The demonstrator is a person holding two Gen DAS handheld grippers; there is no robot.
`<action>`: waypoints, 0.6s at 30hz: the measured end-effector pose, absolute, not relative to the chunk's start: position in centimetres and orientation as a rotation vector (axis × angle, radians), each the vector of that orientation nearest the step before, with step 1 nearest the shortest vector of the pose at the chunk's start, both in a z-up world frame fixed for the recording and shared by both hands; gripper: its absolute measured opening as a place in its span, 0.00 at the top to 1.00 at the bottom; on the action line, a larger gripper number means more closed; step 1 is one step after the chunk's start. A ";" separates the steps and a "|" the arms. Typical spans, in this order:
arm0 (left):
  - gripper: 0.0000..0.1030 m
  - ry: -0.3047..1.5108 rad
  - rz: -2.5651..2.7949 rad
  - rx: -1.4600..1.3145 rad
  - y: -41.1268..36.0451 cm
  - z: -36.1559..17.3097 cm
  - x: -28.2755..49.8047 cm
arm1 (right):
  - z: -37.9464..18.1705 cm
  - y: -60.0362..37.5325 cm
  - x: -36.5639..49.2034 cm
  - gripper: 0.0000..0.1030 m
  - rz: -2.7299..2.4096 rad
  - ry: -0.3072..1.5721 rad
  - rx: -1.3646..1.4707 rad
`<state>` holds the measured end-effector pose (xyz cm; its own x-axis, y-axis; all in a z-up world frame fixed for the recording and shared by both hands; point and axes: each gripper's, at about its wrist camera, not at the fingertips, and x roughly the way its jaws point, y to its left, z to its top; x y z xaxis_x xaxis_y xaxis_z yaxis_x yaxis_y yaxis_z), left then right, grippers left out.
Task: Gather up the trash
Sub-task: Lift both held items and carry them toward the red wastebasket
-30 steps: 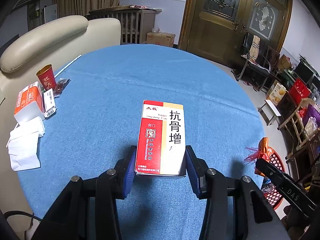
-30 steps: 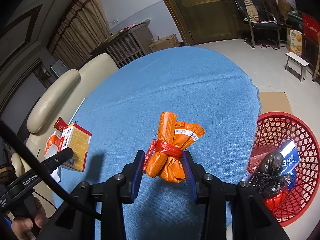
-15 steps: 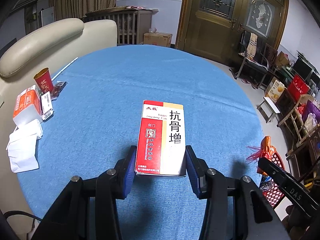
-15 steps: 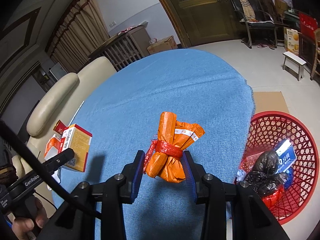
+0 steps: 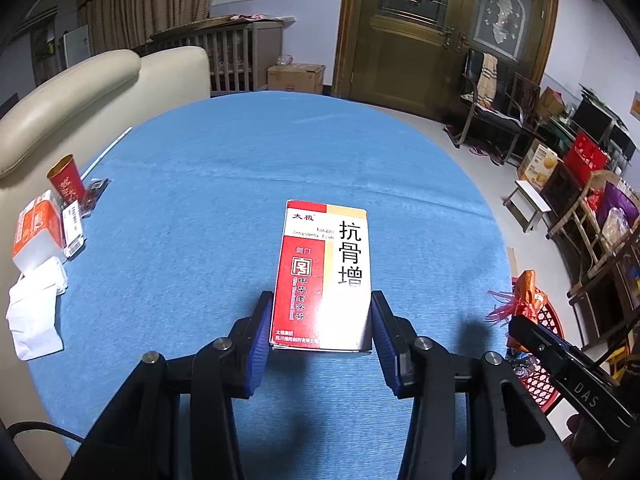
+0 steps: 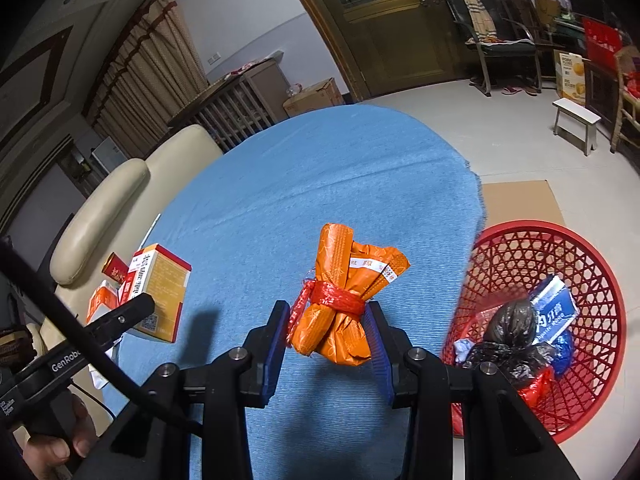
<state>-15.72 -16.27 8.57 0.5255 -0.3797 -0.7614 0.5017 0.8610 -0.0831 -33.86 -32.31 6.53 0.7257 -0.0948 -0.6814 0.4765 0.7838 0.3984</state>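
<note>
Two tongs each clamp something. The left tongs grip a flat red-and-white cardboard box, its long axis running straight ahead between the pads. The right tongs squeeze a crinkly orange bundle, tied with red mesh, pointing forward; a red lattice basket sits right.

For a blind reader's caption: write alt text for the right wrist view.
The right gripper holds an orange packet bundle tied with red string, above a blue table. To its right, on the floor, a red basket already holds black bags and a blue packet. At left, the left gripper holds a box.
</note>
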 end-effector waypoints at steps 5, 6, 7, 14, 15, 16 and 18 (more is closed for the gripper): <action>0.53 0.866 -0.544 0.172 -17.2 8.7 -16.1 | 6.2 -32.7 -34.0 0.60 -0.336 0.697 0.606; 0.53 0.866 -0.545 0.176 -17.3 8.7 -16.1 | 6.1 -32.8 -34.1 0.60 -0.336 0.697 0.607; 0.53 0.866 -0.547 0.178 -17.5 8.7 -16.2 | 6.1 -32.8 -34.1 0.60 -0.336 0.696 0.609; 0.53 0.865 -0.569 0.203 -18.5 8.6 -16.8 | 6.1 -33.5 -35.0 0.60 -0.349 0.685 0.623; 0.53 0.863 -0.574 0.206 -18.7 8.7 -16.9 | 6.1 -33.6 -35.1 0.60 -0.351 0.683 0.624; 0.53 0.860 -0.577 0.210 -18.9 8.7 -17.2 | 6.1 -33.8 -35.2 0.60 -0.353 0.680 0.626; 0.53 0.859 -0.585 0.217 -19.3 8.8 -17.4 | 6.1 -34.1 -35.5 0.60 -0.359 0.677 0.629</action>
<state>-17.44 -19.27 8.82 0.5090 -0.3967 -0.7639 0.5661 0.8228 -0.0501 -35.55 -34.06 6.10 0.7298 -0.1070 -0.6752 0.4992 0.7582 0.4194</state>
